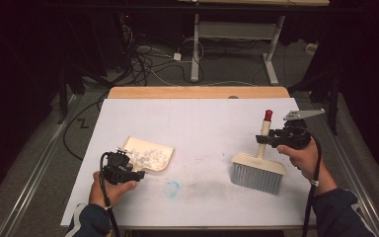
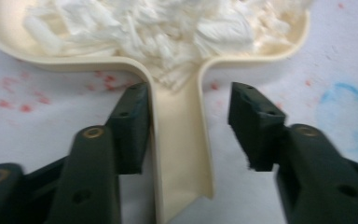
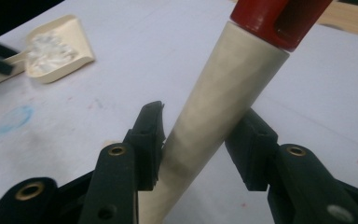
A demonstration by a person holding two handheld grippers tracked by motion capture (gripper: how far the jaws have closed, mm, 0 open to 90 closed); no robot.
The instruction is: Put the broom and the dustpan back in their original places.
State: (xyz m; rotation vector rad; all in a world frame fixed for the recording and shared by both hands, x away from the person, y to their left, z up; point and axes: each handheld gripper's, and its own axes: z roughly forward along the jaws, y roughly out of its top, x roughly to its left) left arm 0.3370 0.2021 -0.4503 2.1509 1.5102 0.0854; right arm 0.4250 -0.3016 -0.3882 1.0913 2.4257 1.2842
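A cream dustpan full of white shreds lies on the white sheet at the left. Its handle runs between the jaws of my left gripper, which is open: the left jaw touches the handle and the right jaw stands apart. In the high view the left gripper sits at the pan's near end. A cream brush stands on its grey bristles at the right. My right gripper is shut on its tilted handle, below the red tip.
A blue chalk ring and a grey smear mark the sheet between pan and brush. The wooden table edge shows at the back. Beyond it are desk legs and cables on the floor.
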